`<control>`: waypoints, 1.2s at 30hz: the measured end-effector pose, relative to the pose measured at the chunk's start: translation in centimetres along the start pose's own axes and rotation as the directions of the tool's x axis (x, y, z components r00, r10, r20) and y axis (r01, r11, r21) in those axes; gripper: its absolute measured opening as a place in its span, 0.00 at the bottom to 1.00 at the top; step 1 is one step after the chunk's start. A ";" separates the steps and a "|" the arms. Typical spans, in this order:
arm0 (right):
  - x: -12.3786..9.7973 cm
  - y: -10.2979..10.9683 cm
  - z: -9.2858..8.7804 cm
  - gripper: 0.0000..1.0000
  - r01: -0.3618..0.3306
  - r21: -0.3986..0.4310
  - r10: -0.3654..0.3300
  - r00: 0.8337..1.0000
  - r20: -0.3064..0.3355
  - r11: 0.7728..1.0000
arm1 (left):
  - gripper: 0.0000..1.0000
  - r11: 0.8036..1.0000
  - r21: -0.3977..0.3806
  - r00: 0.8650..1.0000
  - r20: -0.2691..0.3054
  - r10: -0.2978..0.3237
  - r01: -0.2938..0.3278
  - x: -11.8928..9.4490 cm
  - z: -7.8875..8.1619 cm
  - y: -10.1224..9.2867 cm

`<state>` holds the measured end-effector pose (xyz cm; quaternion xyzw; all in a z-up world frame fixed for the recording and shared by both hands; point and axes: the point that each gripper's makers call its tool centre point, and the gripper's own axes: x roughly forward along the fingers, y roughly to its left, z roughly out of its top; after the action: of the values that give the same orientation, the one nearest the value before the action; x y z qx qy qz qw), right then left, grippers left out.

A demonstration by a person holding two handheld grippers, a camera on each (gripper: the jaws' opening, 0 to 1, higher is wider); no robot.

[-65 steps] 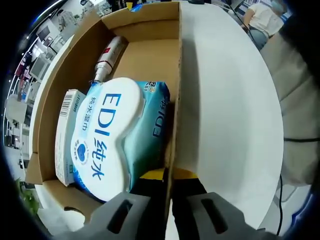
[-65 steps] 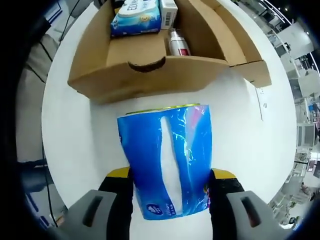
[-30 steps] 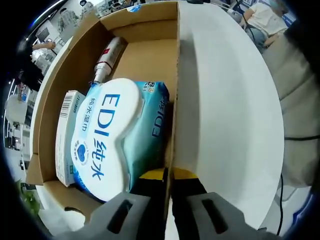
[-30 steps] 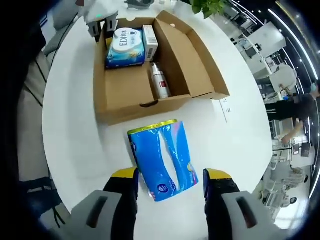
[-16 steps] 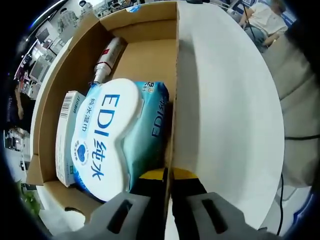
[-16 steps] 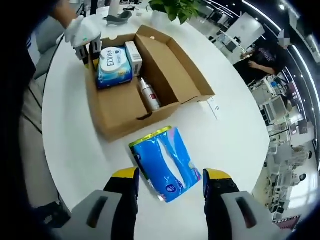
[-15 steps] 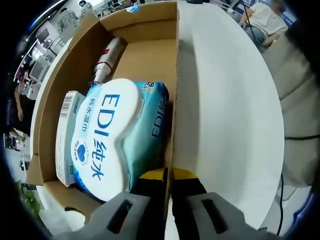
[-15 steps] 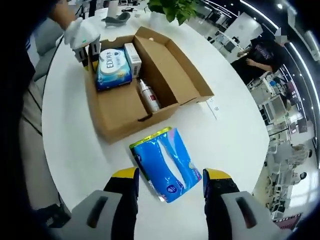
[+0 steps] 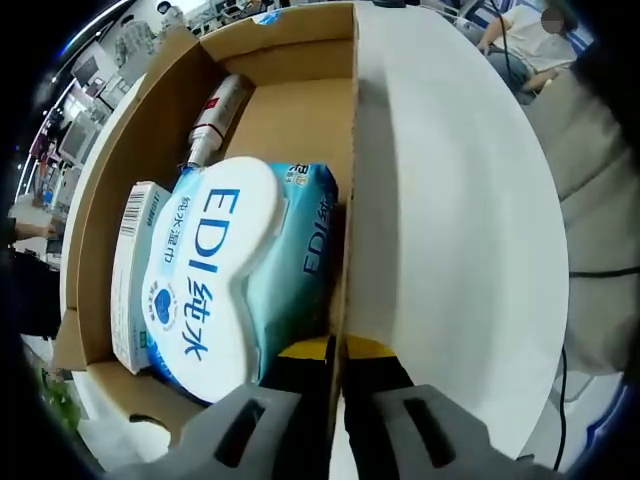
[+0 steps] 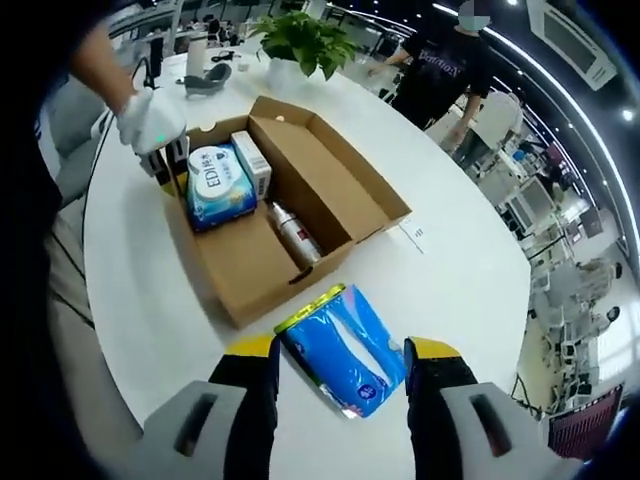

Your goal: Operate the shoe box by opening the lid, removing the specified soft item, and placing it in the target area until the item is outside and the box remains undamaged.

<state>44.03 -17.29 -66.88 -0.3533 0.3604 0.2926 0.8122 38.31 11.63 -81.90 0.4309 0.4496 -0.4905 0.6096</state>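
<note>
One soft tissue pack (image 10: pixel 338 349) lies on the bench (image 10: pixel 450 270) outside the box (image 10: pixel 290 215) (light, squashy; grip its sides); right gripper (image 10: pixel 338 365) released, left gripper (image 9: pixel 337 350) clenched on the box wall.

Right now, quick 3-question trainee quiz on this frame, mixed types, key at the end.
1. True or false: the blue tissue pack lies on the white table, outside the cardboard box.
2. The left gripper is shut on: A) the box's side wall B) the wipes pack C) the bottle
3. Fill in: the right gripper is ____.

Key: 1 true; 2 A; 3 open.
</note>
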 end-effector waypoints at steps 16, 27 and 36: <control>-1.6 0.6 1.8 0.41 0.056 -0.004 -0.056 0.996 0.069 0.998 | 0.01 1.000 -0.004 1.000 0.000 0.000 0.000 0.0 0.0 -0.1; -0.9 2.3 3.0 0.35 0.048 -0.138 -0.036 0.995 0.091 0.989 | 0.01 1.000 -0.003 1.000 0.000 0.000 0.000 0.0 0.0 -0.1; -0.9 2.5 3.6 0.35 0.049 -0.157 -0.034 0.994 0.099 0.986 | 0.01 1.000 -0.002 1.000 0.000 0.001 -0.001 0.1 0.0 0.0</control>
<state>43.04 -13.20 -65.32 -0.4099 0.2888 0.3200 0.8038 38.29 11.58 -81.95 0.4305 0.4499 -0.4899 0.6102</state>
